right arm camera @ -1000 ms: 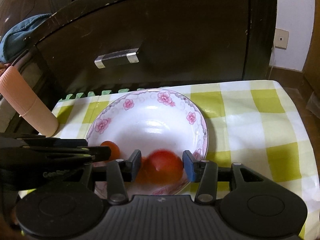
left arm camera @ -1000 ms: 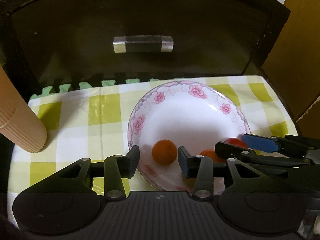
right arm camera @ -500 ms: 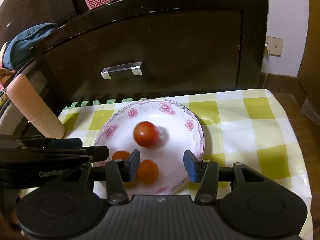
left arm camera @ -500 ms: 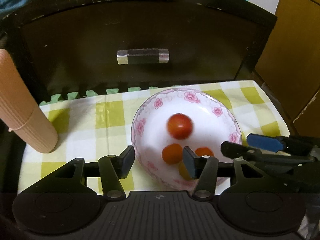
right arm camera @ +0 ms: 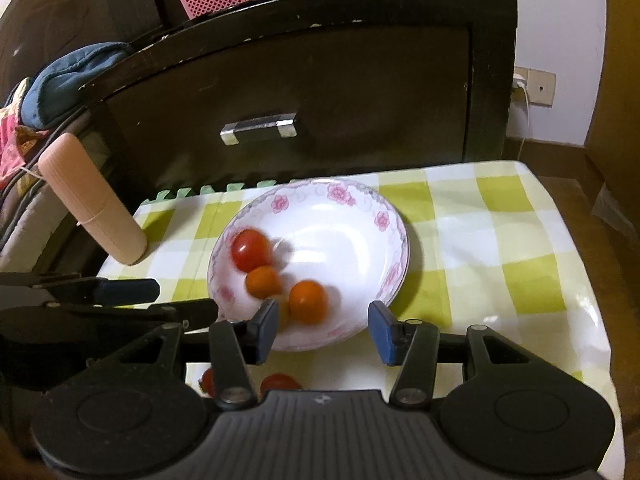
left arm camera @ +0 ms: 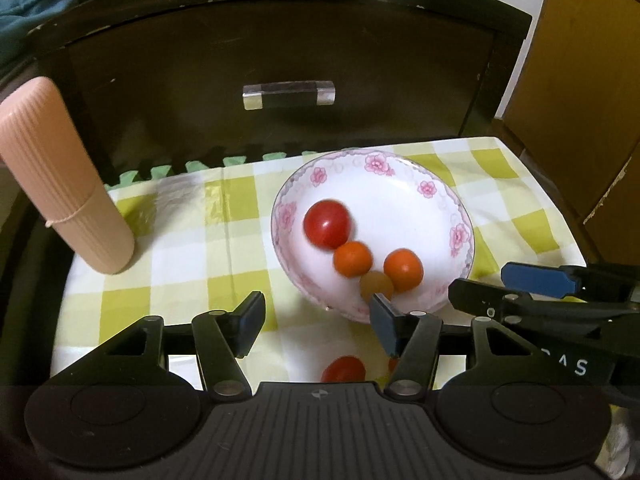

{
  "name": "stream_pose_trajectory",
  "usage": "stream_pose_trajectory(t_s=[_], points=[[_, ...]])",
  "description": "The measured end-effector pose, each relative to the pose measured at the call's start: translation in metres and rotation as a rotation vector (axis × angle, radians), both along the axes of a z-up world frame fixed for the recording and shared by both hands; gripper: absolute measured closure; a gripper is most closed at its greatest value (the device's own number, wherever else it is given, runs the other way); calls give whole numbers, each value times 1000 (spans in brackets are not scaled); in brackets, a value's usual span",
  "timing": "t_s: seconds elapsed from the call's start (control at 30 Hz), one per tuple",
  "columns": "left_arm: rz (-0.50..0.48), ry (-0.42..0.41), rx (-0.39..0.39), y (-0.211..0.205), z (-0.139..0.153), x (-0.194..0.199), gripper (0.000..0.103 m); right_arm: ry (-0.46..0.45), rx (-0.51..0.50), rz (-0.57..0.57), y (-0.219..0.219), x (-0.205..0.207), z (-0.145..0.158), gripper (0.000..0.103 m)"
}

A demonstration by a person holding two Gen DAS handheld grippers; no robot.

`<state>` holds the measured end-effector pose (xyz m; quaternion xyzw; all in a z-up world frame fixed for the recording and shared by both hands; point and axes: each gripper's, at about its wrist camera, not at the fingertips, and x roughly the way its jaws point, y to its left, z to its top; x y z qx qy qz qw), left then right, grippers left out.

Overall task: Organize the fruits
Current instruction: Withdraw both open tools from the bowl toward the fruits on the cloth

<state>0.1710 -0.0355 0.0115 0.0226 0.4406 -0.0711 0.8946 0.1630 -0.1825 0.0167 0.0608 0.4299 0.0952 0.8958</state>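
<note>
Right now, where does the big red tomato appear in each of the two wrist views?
Left wrist view: the red tomato lies at the plate's left side, left of picture centre.
Right wrist view: the red tomato lies at the plate's left rim, left of centre.
Shared landmark: the pink ribbed cylinder at the left.

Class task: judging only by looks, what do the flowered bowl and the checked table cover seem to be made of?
Flowered bowl: probably glazed ceramic or porcelain; glossy white inside with soft highlights and a printed pink flower band. Melamine can't be ruled out.
Checked table cover: likely plastic-coated or vinyl cloth; its surface is shiny, reflects light, and creases stiffly.
</note>
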Motion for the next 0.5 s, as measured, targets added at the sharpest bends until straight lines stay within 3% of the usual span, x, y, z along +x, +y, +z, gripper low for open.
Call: stream_pose_trajectory(t_s=[0.5], points=[[1, 0, 45, 7, 0, -40, 38, 25, 5, 21, 14, -36, -1, 56]])
